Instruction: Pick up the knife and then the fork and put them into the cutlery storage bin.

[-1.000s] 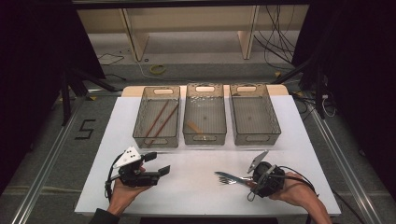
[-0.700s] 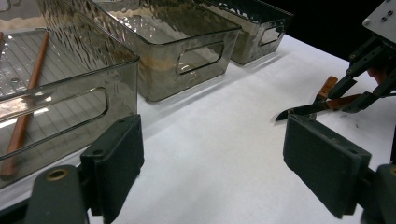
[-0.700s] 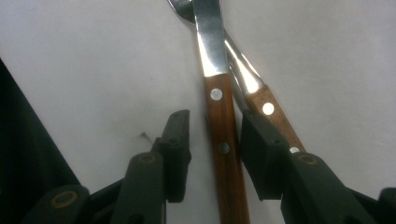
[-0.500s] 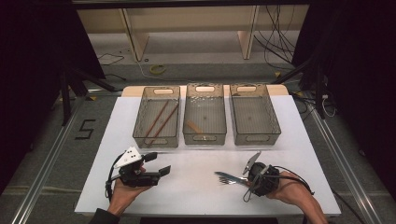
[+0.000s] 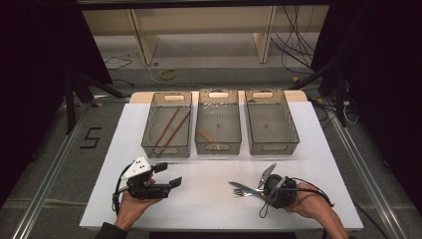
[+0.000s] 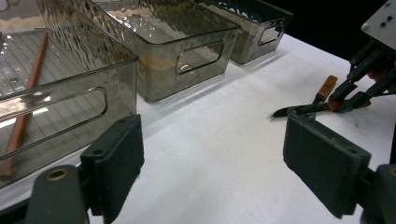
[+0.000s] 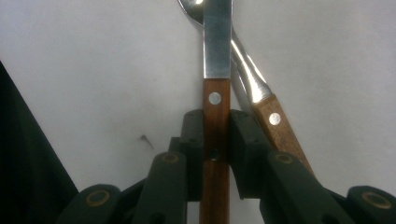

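A knife with a wooden handle and a flat steel blade lies on the white table at the front right, and my right gripper is shut on its handle. A second wooden-handled utensil lies slanted beside and under it; in the high view it looks like a fork. My left gripper is at the front left, open and holding nothing, its pads wide apart. In the left gripper view, the right gripper and the knife are farther off.
Three smoky clear bins stand in a row at the back of the table. The left bin holds brown chopsticks. The middle bin holds a small wooden piece. Nothing shows in the right bin.
The right gripper has shifted slightly over the utensils. The left gripper has stayed where it was.
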A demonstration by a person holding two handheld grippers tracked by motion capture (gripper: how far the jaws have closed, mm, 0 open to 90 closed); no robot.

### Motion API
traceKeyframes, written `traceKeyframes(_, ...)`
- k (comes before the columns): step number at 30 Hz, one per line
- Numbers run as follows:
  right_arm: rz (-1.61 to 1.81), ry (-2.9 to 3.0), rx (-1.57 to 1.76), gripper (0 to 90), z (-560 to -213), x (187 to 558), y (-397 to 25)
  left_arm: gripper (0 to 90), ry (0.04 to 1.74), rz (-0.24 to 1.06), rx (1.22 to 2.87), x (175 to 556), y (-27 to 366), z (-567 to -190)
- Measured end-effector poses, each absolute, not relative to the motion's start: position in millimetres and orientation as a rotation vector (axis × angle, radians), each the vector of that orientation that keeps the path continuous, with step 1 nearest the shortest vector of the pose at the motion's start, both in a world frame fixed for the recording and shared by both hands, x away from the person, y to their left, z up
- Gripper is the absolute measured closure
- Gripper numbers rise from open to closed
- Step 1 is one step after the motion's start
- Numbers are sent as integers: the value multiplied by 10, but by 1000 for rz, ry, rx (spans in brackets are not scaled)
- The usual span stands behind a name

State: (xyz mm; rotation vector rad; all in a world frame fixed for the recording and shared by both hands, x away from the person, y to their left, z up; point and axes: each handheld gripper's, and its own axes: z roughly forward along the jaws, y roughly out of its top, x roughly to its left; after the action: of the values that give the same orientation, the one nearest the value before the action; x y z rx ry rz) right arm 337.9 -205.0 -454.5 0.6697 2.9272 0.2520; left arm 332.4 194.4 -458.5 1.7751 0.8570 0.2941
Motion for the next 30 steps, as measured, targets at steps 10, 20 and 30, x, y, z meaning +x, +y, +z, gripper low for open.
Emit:
traceKeyframes(10, 373, 2911, 676, 774, -4450, 3364, -2086, 198, 858, 294, 1774, 3326, 1947, -4587)
traceKeyframes(20, 617, 2884, 745, 775, -4365, 3399, -2179, 198, 864, 289, 1767, 3325, 1952, -4589)
traceKeyframes(30, 823, 2817, 812, 776, -4293, 3447, -2267, 198, 866, 288, 1766, 3330, 1962, -4595)
